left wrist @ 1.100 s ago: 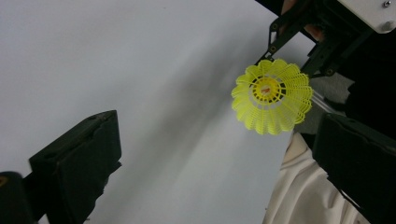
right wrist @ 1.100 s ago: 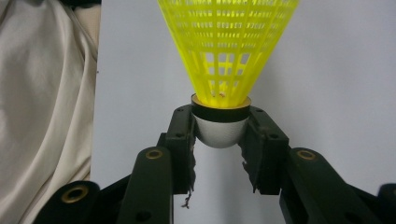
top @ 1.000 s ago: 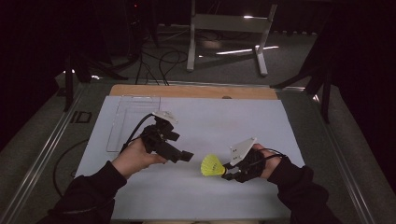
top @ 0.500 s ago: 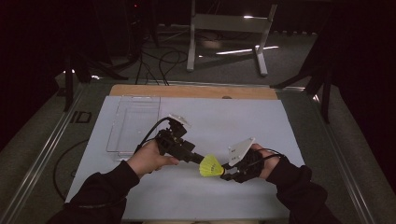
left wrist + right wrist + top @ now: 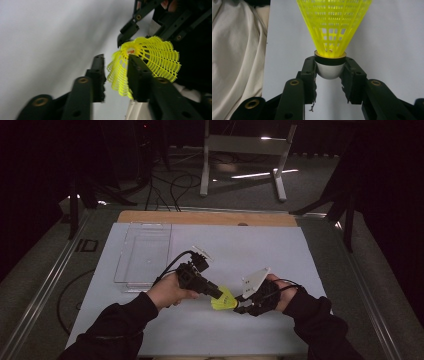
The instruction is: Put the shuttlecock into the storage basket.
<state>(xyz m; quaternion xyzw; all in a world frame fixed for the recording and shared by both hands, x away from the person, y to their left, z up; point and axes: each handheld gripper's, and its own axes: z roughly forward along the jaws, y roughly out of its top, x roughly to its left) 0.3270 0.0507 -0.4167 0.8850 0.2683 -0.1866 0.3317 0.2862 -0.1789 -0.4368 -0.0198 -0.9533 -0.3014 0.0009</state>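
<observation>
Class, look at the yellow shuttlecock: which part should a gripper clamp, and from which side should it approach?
Clamp the shuttlecock by its rounded white base, coming from the base end along its axis, as the right gripper does. The base looks solid; the flared mesh skirt looks likely to deform.

Clear tray (image 5: 145, 251) on white sheet (image 5: 280, 250) — metal stand (image 5: 245, 150) beyond.
</observation>
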